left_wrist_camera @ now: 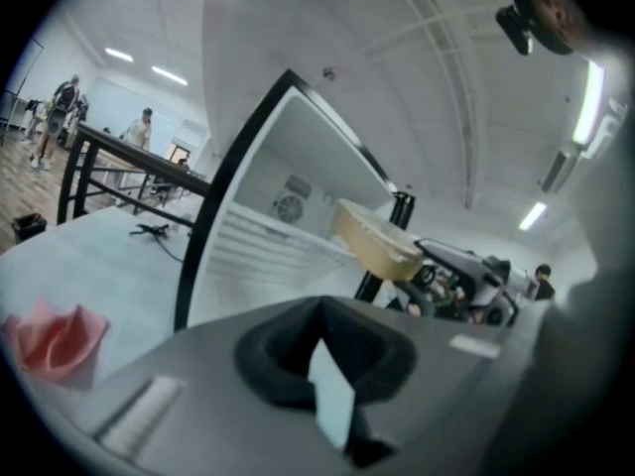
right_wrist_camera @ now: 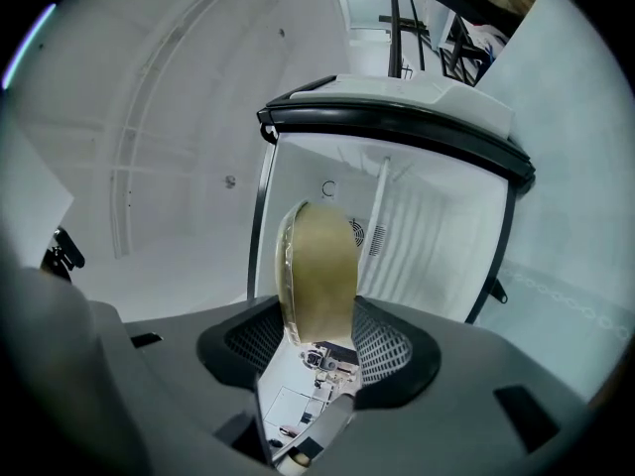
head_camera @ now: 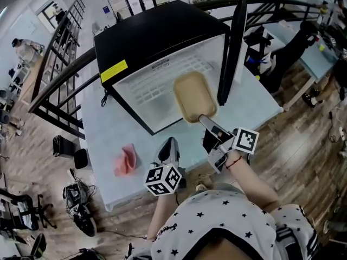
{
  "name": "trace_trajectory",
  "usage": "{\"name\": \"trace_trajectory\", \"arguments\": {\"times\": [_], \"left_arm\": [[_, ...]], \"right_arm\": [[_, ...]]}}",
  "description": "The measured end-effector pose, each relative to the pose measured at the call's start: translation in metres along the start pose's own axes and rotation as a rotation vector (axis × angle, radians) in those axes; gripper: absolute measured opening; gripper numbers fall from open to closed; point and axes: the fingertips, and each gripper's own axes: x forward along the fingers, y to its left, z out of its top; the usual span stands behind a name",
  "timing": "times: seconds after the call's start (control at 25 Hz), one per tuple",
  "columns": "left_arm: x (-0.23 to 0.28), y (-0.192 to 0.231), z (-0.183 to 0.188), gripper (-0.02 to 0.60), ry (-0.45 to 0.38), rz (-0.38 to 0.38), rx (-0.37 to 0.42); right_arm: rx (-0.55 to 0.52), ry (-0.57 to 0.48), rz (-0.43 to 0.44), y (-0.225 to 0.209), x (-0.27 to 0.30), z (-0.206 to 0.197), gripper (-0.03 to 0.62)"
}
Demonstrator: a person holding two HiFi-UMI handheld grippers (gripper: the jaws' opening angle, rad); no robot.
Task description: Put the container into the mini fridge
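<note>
A tan, lidded container (head_camera: 193,95) hangs in front of the open mini fridge (head_camera: 146,37), over its white inside. My right gripper (head_camera: 205,119) is shut on the container's near end. In the right gripper view the container (right_wrist_camera: 317,266) stands edge-on between the jaws of that gripper (right_wrist_camera: 316,335), with the fridge opening (right_wrist_camera: 427,226) just behind. My left gripper (head_camera: 169,144) rests low by the table's front edge, jaws together and empty. The left gripper view shows the container (left_wrist_camera: 375,241) at the fridge mouth (left_wrist_camera: 268,236), beyond that gripper (left_wrist_camera: 322,310).
The black fridge door (head_camera: 233,47) stands open at the right of the opening. A pink crumpled cloth (head_camera: 126,160) lies on the pale table (head_camera: 103,145), left of my left gripper. A black railing (head_camera: 59,80) runs behind the table.
</note>
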Motion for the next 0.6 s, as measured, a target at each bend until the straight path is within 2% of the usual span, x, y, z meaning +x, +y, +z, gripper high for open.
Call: {"name": "trace_trajectory", "arguments": {"times": [0.6], "left_arm": [[0.033,0.020,0.009,0.006,-0.013,0.089,-0.012]], "right_arm": [[0.097,0.072,0.004,-0.030,0.060,0.029,0.219]]}}
